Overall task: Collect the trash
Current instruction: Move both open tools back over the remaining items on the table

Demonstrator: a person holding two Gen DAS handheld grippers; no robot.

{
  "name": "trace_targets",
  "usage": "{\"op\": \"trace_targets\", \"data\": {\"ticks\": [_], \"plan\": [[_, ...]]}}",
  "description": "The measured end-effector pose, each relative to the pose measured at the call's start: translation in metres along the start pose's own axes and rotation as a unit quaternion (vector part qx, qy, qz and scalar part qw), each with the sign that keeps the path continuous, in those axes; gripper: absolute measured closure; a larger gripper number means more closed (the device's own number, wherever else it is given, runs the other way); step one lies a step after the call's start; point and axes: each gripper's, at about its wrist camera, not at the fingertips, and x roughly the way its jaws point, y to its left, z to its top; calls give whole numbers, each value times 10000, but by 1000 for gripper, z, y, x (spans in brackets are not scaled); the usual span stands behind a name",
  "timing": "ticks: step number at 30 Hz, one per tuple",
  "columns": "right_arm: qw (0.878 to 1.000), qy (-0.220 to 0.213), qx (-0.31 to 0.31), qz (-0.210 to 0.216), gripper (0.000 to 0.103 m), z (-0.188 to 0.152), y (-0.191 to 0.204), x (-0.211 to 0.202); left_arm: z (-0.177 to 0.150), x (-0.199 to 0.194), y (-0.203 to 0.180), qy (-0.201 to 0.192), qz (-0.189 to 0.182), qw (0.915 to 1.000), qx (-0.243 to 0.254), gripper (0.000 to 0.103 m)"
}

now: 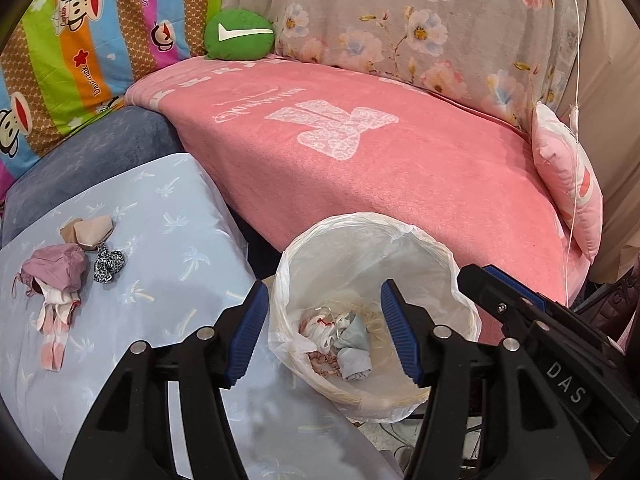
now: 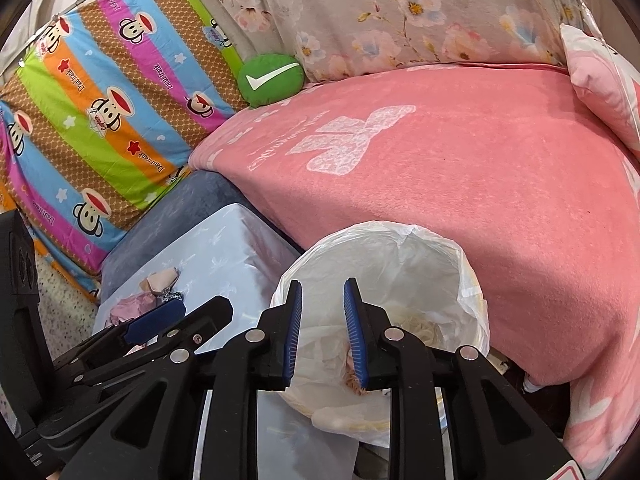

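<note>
My left gripper [image 1: 322, 330] gapes wide and empty above the bin [image 1: 460, 264]; my right gripper [image 2: 322, 332] sits narrower, empty. Scraps [image 1: 68, 272] lie far left of the left jaws: I'd swing there, descending squarely.

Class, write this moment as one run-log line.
left gripper: open, empty, over bin | right gripper: open, empty, over bin | rags: on table

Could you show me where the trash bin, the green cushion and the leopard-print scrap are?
Trash bin [image 1: 400, 236]: left wrist view, back rim of its white liner.
Green cushion [image 1: 239, 34]: left wrist view, middle of its face, on the white tick.
Leopard-print scrap [image 1: 108, 266]: left wrist view, centre of the bundle.
</note>
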Motion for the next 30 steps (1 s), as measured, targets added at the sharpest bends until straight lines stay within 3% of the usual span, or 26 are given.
{"op": "trace_targets", "data": {"ticks": [15, 26, 30], "plan": [[9993, 180, -310, 54, 77, -9, 28, 14, -13, -7, 46, 21, 223, 9990, -398, 47], [9961, 443, -725, 243, 74, -27, 79, 37, -33, -14, 107, 92, 645, 9948, -781, 47], [9938, 557, -905, 331, 73, -35, 101, 48, -42, -17, 133, 129, 825, 9915, -994, 42]]}}
